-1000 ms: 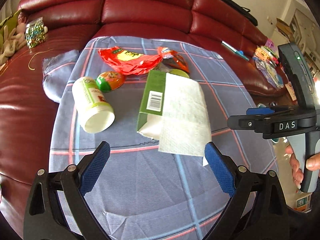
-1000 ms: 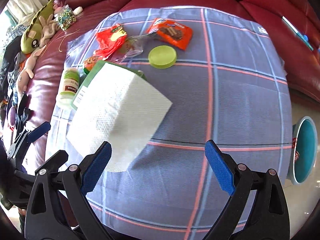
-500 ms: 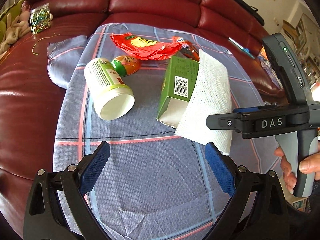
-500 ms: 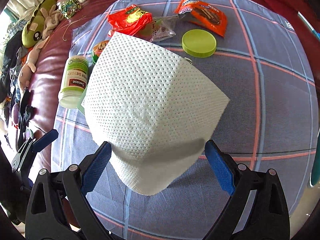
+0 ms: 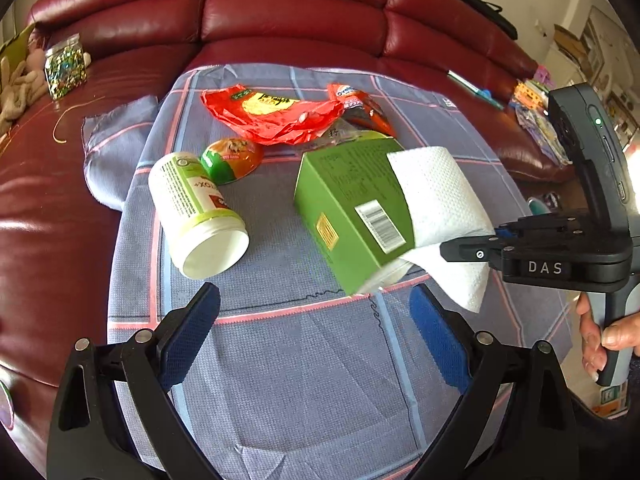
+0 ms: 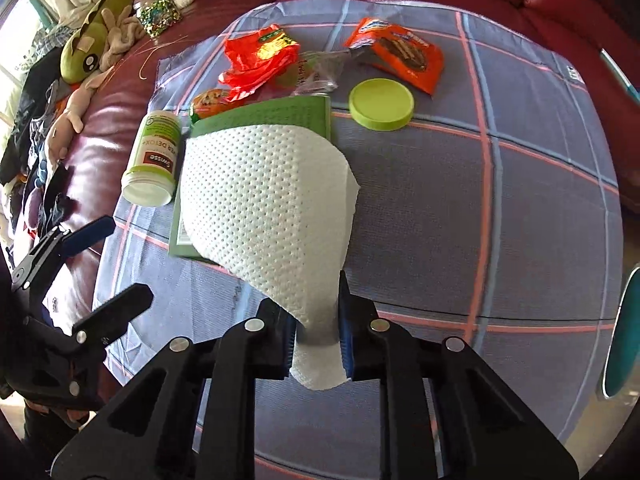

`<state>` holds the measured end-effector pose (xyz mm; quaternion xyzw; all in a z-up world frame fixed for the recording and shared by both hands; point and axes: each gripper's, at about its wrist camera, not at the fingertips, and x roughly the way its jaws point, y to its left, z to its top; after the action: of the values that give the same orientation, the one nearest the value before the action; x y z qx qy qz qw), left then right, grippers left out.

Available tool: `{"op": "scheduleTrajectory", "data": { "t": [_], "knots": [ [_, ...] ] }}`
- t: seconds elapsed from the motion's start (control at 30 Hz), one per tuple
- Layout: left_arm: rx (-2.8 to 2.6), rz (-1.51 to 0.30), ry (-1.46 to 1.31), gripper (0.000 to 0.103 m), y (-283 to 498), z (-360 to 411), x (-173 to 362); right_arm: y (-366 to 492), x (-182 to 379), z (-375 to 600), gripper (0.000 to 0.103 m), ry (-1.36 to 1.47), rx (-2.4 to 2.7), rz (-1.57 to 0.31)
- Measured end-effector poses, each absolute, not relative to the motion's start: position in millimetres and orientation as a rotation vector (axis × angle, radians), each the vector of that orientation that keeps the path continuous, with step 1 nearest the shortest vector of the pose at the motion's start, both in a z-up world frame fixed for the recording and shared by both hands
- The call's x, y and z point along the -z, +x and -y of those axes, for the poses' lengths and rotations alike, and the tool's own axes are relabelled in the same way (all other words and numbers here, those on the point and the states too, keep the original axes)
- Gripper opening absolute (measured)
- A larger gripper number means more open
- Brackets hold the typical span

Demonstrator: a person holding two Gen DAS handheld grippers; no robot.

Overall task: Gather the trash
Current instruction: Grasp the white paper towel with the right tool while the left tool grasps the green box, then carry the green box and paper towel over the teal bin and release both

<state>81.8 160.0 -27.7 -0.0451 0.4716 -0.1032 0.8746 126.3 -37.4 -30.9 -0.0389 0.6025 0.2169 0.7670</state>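
The right gripper (image 6: 316, 336) has just closed on the dimpled white paper towel (image 6: 264, 200), draped over the green carton (image 5: 352, 208); the left gripper (image 5: 316, 336) stands apart over bare checked cloth (image 5: 300, 380).

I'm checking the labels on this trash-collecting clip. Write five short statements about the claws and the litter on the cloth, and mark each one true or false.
1. The right claw is shut on the paper towel. True.
2. The left claw grips the green carton. False: it stands open with nothing between its pads.
3. The white supplement bottle lies on its side with no lid on. True.
4. The green lid is screwed onto the bottle. False: it lies apart on the checked cloth.
5. The red wrapper lies on the bare sofa leather. False: it lies on the cloth.
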Motion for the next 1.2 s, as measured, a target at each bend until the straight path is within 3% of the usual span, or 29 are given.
{"op": "scheduleTrajectory", "data": {
  "t": [0.47,0.7,0.83,0.87,0.9,0.97,1.2],
  "knots": [
    [0.272,-1.036,-0.074,0.094,83,-86,48,122,17,99,0.009,-0.041,-0.422,-1.281],
    [0.137,-1.073,-0.212,0.066,108,-90,64,120,13,140,0.009,-0.019,-0.364,-1.253],
    [0.09,-1.071,-0.212,0.059,116,-82,66,119,16,164,0.009,-0.004,-0.338,-1.247],
    [0.076,-1.067,-0.208,0.048,117,-80,66,118,16,170,0.009,0.001,-0.333,-1.245],
    [0.065,-1.065,-0.203,0.028,118,-78,66,118,16,174,0.009,0.005,-0.33,-1.243],
    [0.044,-1.078,-0.193,0.006,122,-77,68,119,16,184,0.009,0.018,-0.322,-1.238],
    [0.05,-1.054,-0.111,0.002,122,-58,48,120,11,219,0.009,0.069,-0.3,-1.206]
  ]
}}
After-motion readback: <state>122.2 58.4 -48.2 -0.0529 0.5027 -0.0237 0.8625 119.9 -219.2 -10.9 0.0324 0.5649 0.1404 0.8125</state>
